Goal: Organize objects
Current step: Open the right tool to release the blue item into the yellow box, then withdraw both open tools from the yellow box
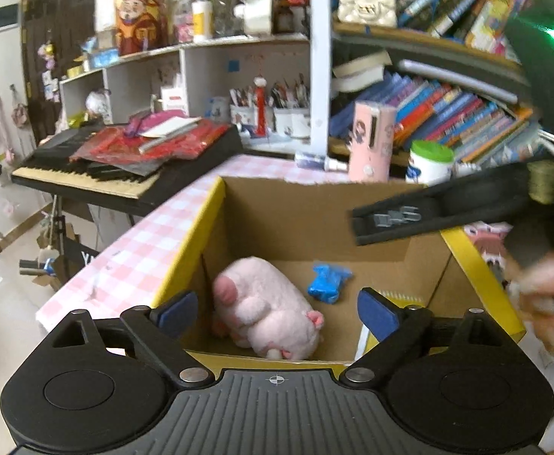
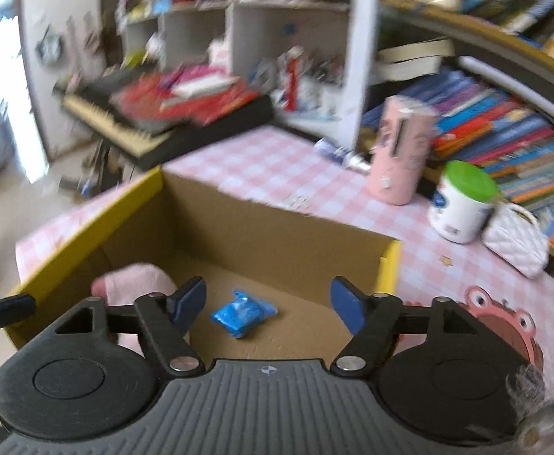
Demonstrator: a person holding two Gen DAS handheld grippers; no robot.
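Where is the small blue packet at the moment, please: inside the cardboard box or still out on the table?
Inside. The blue packet lies on the floor of the cardboard box, beside the pink plush toy; nothing grips it.

- Open brown corrugated-cardboard box [image 1: 299, 223]: matt, yellow-edged.
- Pink plush pig toy [image 1: 265, 309]: soft, fuzzy cloth.
- Small blue plastic packet [image 2: 243, 313]: crinkled, glossy.
- Pink-and-white checked tablecloth [image 2: 262, 163]: smooth.

We see a worktop [image 2: 262, 167] covered in pink-and-white check. On it an open cardboard box [image 2: 277, 223] stands at seven o'clock. At two o'clock stand a pink cylinder [image 2: 402, 151] and a green-lidded white tub [image 2: 460, 204], with a white quilted purse [image 2: 515, 242] just beside the tub.
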